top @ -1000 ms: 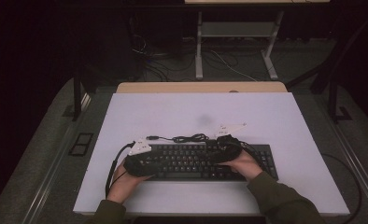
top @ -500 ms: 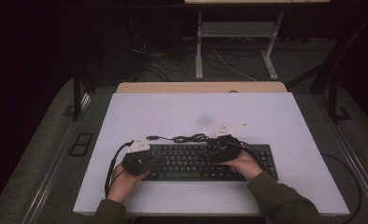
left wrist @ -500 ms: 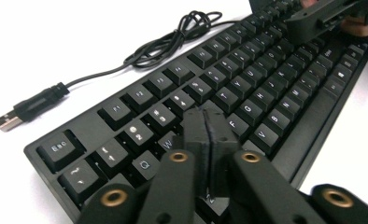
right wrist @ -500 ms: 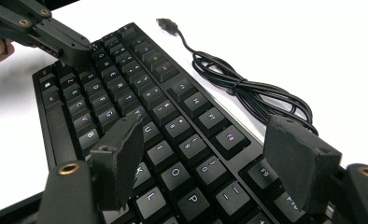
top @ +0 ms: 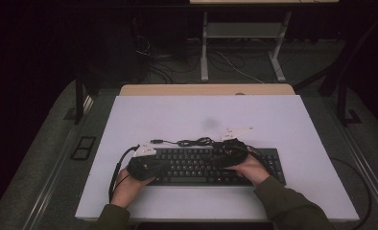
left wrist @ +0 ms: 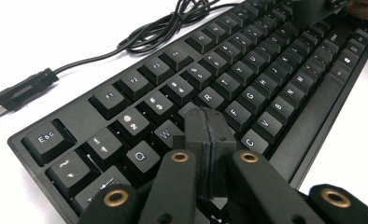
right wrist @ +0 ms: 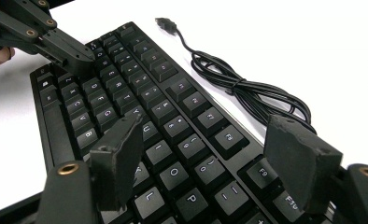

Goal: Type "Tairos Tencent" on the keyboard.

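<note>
A person's left gripper (left wrist: 205, 140), jaws pressed together on nothing, having just closed, sets its tip on the letter keys at the left end of a black keyboard (top: 201, 165) on a white table (top: 273, 120). The right gripper (right wrist: 210, 163) hovers with jaws spread over the keys farther right. The keyboard's coiled cable (right wrist: 247, 91) lies just beyond both grippers.
</note>
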`<action>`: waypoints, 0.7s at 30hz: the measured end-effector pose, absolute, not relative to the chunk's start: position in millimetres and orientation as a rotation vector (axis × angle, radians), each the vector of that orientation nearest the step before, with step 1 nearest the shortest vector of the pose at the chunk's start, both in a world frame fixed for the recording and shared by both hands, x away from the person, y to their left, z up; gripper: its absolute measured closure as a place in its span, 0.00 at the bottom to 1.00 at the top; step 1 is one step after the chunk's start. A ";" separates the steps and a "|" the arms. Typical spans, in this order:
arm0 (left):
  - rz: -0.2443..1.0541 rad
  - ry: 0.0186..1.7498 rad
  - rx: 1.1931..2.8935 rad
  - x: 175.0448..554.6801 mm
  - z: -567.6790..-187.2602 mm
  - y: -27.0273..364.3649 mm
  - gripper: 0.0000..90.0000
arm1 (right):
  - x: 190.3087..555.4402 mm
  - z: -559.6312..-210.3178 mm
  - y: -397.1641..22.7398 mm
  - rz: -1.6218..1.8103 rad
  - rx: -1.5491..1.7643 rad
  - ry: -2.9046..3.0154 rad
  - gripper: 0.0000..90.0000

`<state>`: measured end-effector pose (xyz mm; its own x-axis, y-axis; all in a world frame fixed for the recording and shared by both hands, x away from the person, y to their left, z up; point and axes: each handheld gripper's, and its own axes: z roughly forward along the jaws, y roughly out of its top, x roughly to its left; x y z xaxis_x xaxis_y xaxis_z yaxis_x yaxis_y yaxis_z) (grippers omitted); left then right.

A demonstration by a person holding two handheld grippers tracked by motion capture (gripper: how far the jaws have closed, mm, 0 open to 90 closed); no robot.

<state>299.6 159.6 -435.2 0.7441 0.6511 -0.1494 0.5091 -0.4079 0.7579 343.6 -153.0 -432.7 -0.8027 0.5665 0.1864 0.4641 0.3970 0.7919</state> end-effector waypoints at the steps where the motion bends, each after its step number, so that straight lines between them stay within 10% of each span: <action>1: 0.213 0.871 2.097 299.7 -435.4 159.5 0.98 | 343.5 -432.6 -153.1 1.374 0.936 2.532 0.32; 21: 0.215 0.858 2.124 300.2 -437.2 158.7 0.98 | 343.4 -433.1 -152.6 1.367 0.933 2.529 0.32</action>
<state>300.2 158.7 -437.2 0.7537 0.6434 -0.1343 0.5044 -0.4352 0.7458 343.4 -152.6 -433.1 -0.8030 0.5686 0.1787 0.4610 0.4024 0.7909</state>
